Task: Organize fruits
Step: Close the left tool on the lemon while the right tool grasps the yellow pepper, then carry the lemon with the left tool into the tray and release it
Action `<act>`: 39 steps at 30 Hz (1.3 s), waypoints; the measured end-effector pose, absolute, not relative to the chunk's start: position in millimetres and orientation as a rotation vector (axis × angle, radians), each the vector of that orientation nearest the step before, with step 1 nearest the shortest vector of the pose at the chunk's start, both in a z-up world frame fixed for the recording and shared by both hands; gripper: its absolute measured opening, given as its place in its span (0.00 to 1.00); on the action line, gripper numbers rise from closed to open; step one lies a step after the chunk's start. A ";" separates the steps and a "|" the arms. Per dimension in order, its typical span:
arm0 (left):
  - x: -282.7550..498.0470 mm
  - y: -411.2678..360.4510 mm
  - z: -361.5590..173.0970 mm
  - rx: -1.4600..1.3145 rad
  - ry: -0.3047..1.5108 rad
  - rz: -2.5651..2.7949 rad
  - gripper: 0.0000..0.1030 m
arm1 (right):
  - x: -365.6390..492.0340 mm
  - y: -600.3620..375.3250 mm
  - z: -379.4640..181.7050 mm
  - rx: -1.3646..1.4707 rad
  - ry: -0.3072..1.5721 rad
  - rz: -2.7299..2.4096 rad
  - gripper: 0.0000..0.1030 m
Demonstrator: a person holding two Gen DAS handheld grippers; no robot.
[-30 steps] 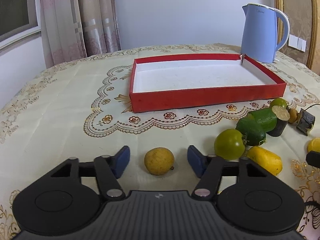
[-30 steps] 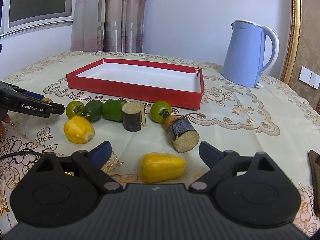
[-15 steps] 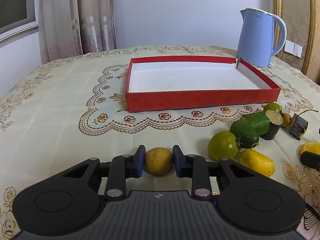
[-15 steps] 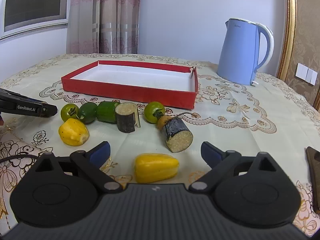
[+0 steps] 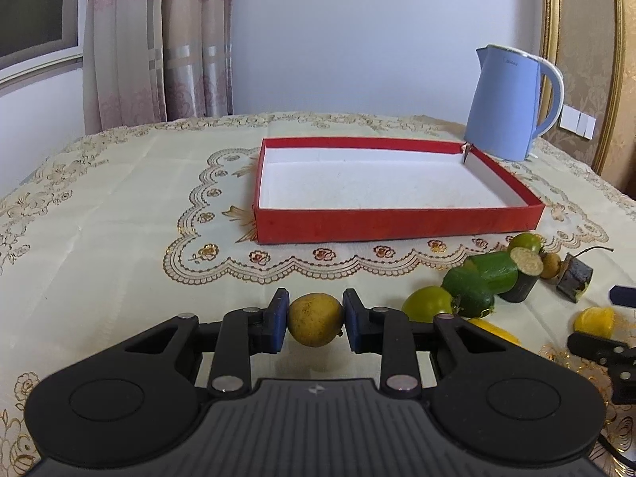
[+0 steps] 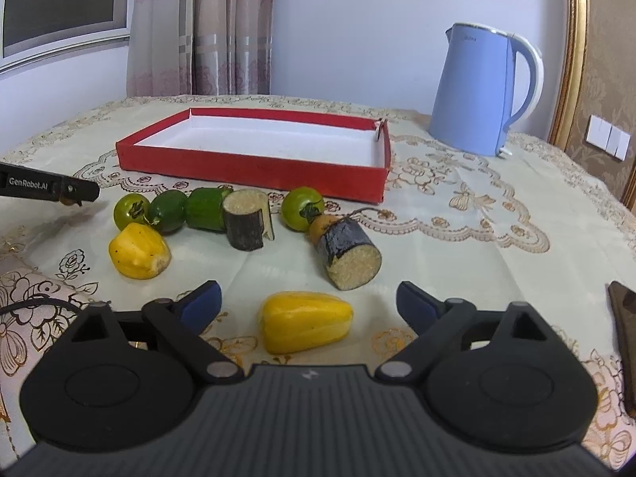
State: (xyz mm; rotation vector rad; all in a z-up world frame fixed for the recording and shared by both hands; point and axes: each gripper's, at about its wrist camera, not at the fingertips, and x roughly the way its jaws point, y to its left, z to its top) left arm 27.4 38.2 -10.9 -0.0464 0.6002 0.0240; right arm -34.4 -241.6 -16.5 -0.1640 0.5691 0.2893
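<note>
My left gripper [image 5: 315, 320] is shut on a round yellow-brown fruit [image 5: 315, 319] and holds it above the tablecloth, in front of the empty red tray [image 5: 397, 224]. My right gripper [image 6: 308, 304] is open, with a yellow pepper piece [image 6: 306, 326] lying between its fingers on the cloth. Beyond it lie two green tomatoes [image 6: 302, 208] [image 6: 130, 210], green cucumber pieces [image 6: 204, 208], two dark eggplant chunks [image 6: 349, 252] [image 6: 246, 222] and a second yellow piece [image 6: 139, 251]. The red tray [image 6: 254, 165] stands behind them.
A blue kettle [image 5: 512, 105] stands at the tray's far right corner, also seen in the right wrist view [image 6: 483, 87]. A dark flat object [image 6: 624, 318] lies at the right edge. The left gripper's side [image 6: 43, 189] shows at the left.
My left gripper closed on the yellow-brown fruit and lifted it off the cloth. My right gripper stayed open and moved slightly closer over the yellow pepper piece.
</note>
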 end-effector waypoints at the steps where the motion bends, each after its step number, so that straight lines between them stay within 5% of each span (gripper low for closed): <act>1: 26.7 37.4 -9.9 -0.045 0.597 0.022 0.28 | -33.9 -241.7 -17.2 -0.162 0.576 0.289 0.85; 5: 25.4 34.8 -8.8 -0.040 0.593 0.016 0.28 | -31.7 -244.7 -19.0 -0.129 0.612 0.315 0.65; 12: 24.5 32.9 -8.9 -0.033 0.593 0.010 0.28 | -32.5 -247.4 -19.1 -0.140 0.610 0.308 0.46; 25: 22.7 29.7 -0.5 -0.029 0.569 0.011 0.28 | -31.0 -241.1 15.6 -0.216 0.507 0.308 0.45; 39: 45.7 7.4 11.4 0.016 0.561 -0.014 0.28 | 63.9 -234.0 38.8 -0.172 0.477 0.244 0.45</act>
